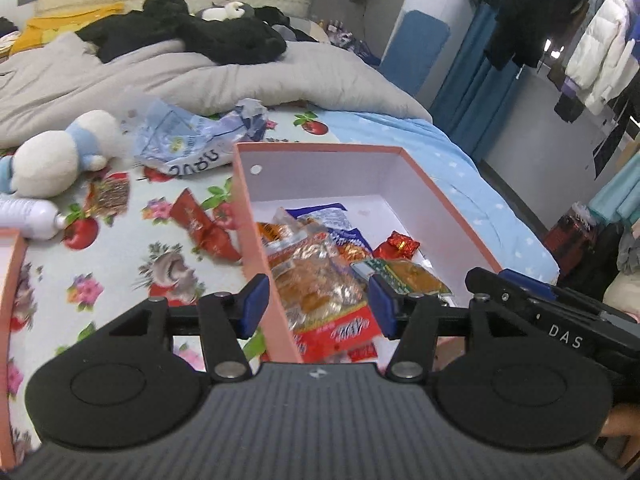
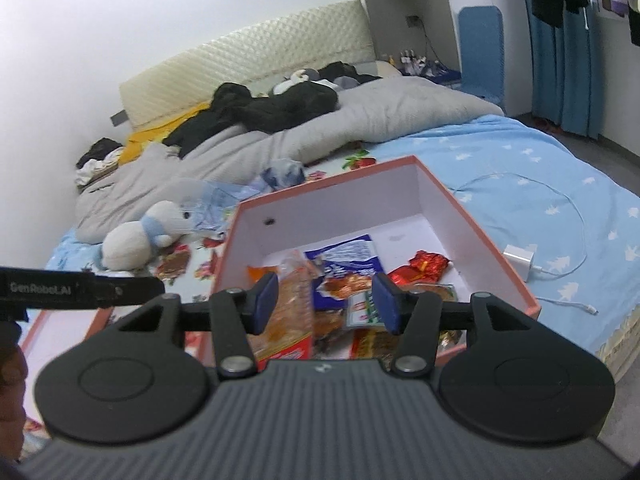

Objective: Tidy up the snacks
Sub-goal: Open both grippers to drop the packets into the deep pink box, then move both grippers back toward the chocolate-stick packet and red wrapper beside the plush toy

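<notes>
A pink box [image 1: 340, 176] with a white inside stands on the bed and holds several snacks: a clear packet of cakes [image 1: 320, 280], a blue packet [image 1: 336, 220], a red foil sweet [image 1: 398, 245] and a green-orange packet [image 1: 412, 278]. My left gripper [image 1: 319, 306] hangs open over the box's near left wall, with nothing gripped. My right gripper [image 2: 326, 302] is open above the box [image 2: 340, 208], over the cakes [image 2: 292, 300] and blue packet [image 2: 344, 256], apart from them. A red packet [image 1: 204, 228] and a brown one [image 1: 112, 196] lie loose on the sheet, left of the box.
A plush toy [image 1: 56, 156], a white bottle [image 1: 28, 216] and a crumpled blue-white bag [image 1: 192, 140] lie left of the box. The pink lid [image 1: 12, 280] is at the far left. A charger and cable [image 2: 520, 260] lie right of it. A grey duvet [image 1: 240, 76] is heaped behind.
</notes>
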{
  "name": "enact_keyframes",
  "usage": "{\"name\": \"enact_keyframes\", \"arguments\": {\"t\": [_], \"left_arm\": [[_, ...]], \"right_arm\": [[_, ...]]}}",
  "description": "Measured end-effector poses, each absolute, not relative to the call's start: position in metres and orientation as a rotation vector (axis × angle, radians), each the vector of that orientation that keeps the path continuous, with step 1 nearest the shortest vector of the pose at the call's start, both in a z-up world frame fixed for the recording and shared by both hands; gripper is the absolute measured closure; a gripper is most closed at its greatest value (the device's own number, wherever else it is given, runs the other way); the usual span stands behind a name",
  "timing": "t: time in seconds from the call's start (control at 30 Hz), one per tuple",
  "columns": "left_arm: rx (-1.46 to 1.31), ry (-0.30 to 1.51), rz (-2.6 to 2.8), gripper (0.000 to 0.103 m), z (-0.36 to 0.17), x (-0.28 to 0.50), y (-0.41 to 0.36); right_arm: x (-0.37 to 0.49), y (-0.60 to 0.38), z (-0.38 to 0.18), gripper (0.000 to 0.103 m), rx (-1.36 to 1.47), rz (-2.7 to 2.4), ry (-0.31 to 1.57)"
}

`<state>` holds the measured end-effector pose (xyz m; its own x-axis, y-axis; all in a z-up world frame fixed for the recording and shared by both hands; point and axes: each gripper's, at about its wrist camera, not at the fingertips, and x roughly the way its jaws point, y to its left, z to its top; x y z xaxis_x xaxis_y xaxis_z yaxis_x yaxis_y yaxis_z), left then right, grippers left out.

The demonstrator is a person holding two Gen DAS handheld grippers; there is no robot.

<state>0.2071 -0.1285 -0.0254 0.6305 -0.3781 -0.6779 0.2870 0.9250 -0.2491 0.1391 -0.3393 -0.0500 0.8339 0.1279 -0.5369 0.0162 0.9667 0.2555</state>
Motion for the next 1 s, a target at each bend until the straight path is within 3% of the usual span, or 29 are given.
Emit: {"name": "enact_keyframes", "arguments": {"t": [0.8, 1.0], "left_arm": [[-0.160, 0.781, -0.245, 0.042, -0.038, 0.082, -0.027], [-0.177, 0.781, -0.189, 0.037, -0.047, 0.074, 0.008]], "right_arm": [[0.059, -0.253, -0.057, 0.049, 0.200, 0.216, 0.626], [0.061, -0.231, -0.065, 0.049, 0.154, 0.259, 0.627]]}}
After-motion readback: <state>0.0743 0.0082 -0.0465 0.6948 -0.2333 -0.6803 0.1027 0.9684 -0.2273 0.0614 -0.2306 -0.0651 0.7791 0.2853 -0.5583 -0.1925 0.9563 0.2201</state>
